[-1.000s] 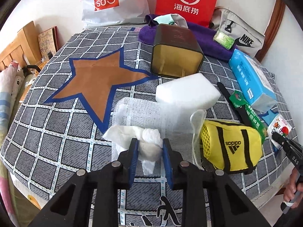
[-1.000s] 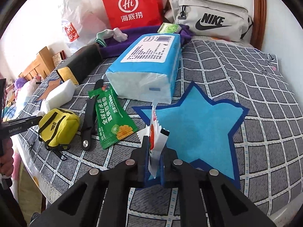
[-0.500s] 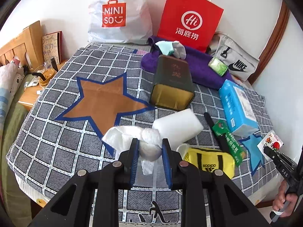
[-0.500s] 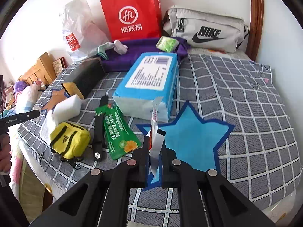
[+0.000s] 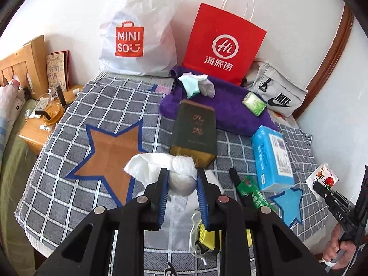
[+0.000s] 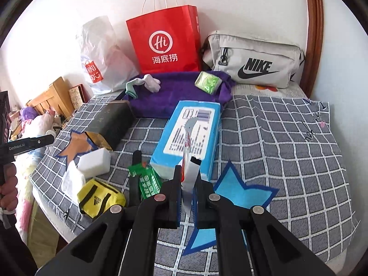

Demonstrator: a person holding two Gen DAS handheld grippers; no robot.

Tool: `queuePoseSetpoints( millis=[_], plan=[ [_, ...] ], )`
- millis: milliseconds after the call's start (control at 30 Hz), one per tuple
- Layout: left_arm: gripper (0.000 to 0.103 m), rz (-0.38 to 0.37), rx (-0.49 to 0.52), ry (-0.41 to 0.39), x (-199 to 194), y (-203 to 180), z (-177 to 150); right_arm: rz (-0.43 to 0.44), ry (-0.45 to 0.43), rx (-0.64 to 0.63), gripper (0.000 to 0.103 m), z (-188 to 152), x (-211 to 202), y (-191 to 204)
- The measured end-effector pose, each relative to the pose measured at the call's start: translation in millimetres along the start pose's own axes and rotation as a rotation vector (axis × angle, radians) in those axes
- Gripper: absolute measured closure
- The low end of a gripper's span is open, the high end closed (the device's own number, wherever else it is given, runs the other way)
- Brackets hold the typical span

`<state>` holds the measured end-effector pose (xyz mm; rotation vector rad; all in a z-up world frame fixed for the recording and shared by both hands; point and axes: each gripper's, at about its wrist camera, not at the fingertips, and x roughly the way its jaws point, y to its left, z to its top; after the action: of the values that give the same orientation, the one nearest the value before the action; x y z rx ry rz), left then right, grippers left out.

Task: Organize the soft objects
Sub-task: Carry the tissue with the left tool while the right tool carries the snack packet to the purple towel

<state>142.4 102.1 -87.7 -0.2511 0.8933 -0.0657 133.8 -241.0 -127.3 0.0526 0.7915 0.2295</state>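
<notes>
My left gripper is shut on a crumpled white tissue wad, held in the air above the grey checked bedspread. A brown star patch lies below and to its left. My right gripper is shut on a small white sachet with a red fruit print, held upright above the blue star patch. In the left wrist view that sachet shows at the right edge, with a hand below it.
On the bed lie a blue tissue pack, a white sponge block, a yellow pouch, a green sachet, a dark box and a purple towel. Bags stand along the wall. A wooden nightstand is left.
Both grippers have risen from the bed, each still shut on its load. The tissue wad came up off the white mesh bag; the bed looks farther away.
</notes>
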Motion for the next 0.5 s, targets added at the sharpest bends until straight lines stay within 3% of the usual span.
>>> queuePoseSetpoints(
  millis=[500],
  plan=[
    [0.08, -0.012, 0.025, 0.003, 26.9, -27.1, 55.2, -0.008, -0.039, -0.046, 0.096, 69.9, 17.1, -3.2]
  ],
)
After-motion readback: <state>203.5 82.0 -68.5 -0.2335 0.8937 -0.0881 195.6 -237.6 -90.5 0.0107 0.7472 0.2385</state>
